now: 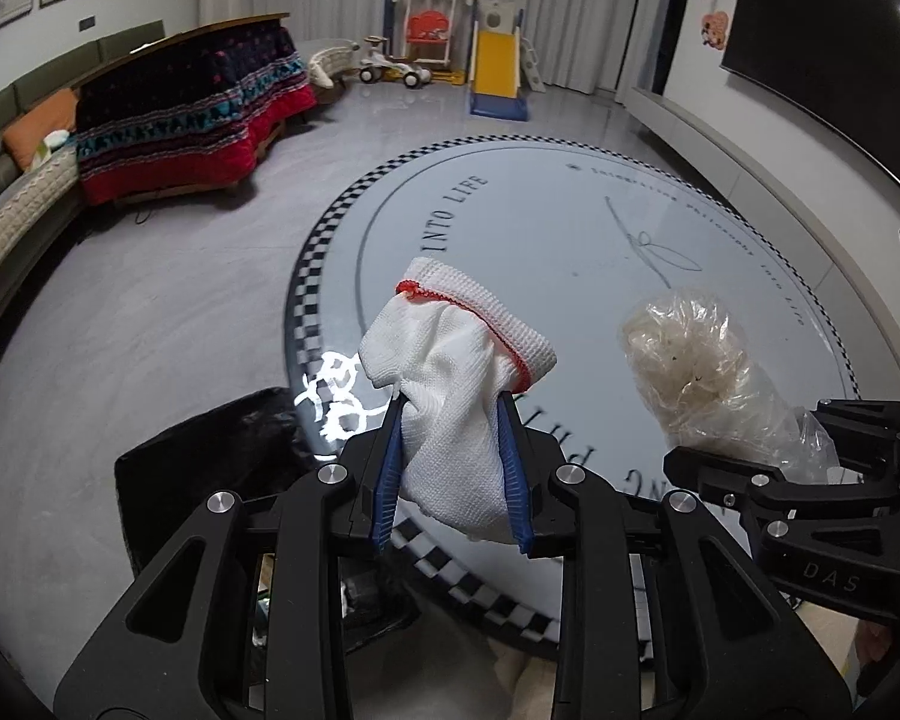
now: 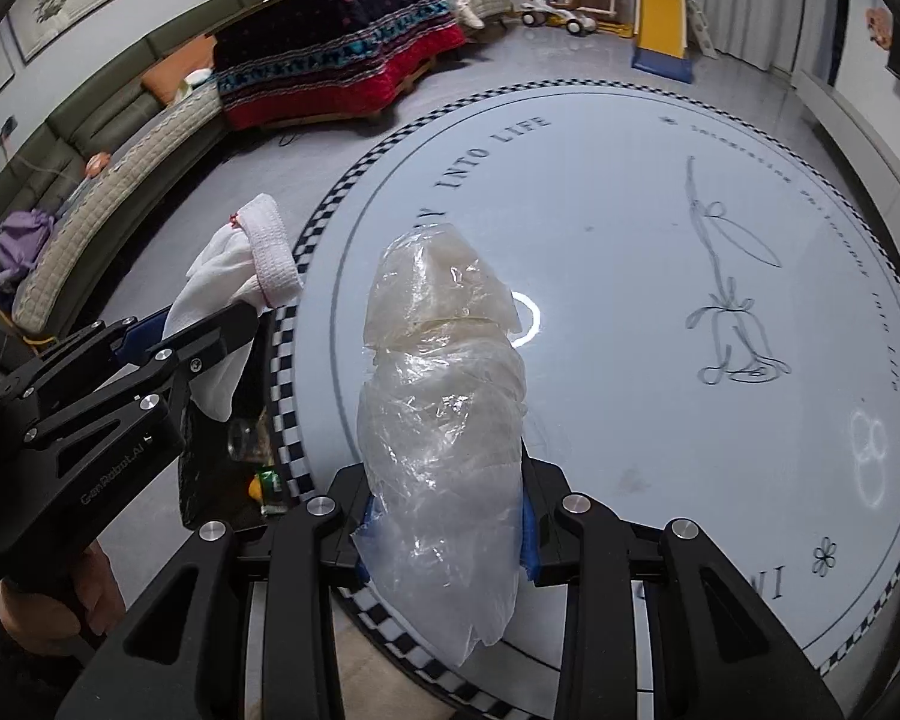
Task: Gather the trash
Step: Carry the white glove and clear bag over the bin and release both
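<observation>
My left gripper (image 1: 450,402) is shut on a white knit glove (image 1: 456,348) with a red-trimmed cuff, its blue pads pressing both sides. It holds the glove over the checkered rim of a round white table (image 1: 570,228). To its right, my right gripper (image 1: 768,450) holds a crumpled clear plastic bag (image 1: 690,360). In the right wrist view the right gripper (image 2: 444,480) is shut on that plastic bag (image 2: 444,396), which hides the fingertips. The left gripper (image 2: 234,324) with the glove (image 2: 234,276) is at the left. A black trash bag (image 1: 210,468) stands open on the floor below the table edge.
Inside the black bag (image 2: 210,480) lie a glass jar (image 2: 243,438) and a green item. A sofa (image 2: 120,180), a low table under a red patterned blanket (image 1: 180,120), and a toy slide (image 1: 498,66) stand further off. A hand (image 2: 90,594) grips the left tool.
</observation>
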`<state>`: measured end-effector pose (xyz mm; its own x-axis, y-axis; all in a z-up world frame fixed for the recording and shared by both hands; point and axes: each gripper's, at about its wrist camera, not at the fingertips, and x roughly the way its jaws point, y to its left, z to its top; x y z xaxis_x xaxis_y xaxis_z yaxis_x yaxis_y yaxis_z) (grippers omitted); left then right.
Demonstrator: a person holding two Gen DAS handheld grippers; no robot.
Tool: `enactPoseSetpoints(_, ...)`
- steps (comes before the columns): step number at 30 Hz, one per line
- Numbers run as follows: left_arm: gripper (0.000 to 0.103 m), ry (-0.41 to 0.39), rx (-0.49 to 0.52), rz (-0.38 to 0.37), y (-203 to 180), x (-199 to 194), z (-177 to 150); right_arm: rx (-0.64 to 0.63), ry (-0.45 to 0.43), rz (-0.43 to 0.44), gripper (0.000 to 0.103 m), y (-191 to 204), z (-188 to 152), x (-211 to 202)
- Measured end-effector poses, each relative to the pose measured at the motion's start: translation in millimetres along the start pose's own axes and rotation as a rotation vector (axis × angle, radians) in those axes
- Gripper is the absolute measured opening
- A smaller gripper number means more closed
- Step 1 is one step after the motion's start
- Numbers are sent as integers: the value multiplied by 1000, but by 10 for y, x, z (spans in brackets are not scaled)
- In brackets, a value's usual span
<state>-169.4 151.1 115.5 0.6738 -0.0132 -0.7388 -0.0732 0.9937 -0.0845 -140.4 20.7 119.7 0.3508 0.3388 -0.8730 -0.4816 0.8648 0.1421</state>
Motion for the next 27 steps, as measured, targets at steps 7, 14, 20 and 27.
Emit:
enactPoseSetpoints(7, 30, 8, -105, 100, 726, -103, -272, -129, 63, 88, 36, 760, -2, 323)
enactPoseSetpoints(14, 30, 33, -213, 176, 1327, -194, -629, -221, 120, 166, 36, 1434, -39, 606)
enactPoseSetpoints(20, 41, 92, -302, 230, 1812, -79, -833, -261, 201, 210, 48, 1865, -37, 988)
enactPoseSetpoints(27, 97, 88, -384, 335, 2180, -70, -951, -292, 212, 158, 69, 1970, -57, 1175)
